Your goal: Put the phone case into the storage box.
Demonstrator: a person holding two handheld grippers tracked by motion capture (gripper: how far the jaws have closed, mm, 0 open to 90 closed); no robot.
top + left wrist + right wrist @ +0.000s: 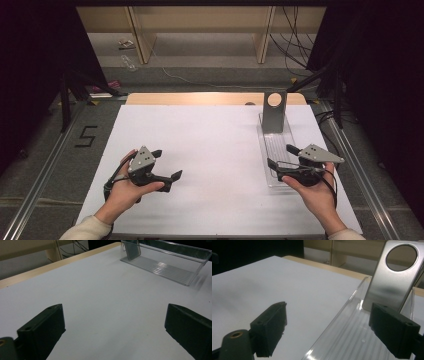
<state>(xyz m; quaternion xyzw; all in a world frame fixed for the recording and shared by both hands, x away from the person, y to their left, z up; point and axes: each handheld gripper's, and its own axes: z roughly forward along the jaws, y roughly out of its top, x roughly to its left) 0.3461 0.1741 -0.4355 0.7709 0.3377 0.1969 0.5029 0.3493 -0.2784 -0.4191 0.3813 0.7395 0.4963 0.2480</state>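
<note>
Clear ribbed plastic tray [276,150] lies lengthwise on the right side of the white counter [210,150]. A brushed metal plate with a round hole [274,112] stands upright at the tray's far end, leaning slightly back. Right hand-held gripper [278,156] hovers over the tray's near end, jaws wide apart, gripping nothing; in the right gripper view one jaw sits above the tray floor, the other over bare counter. Left hand-held gripper [166,163] is on the counter's left side, well apart from the tray, jaws spread wide, empty.
</note>
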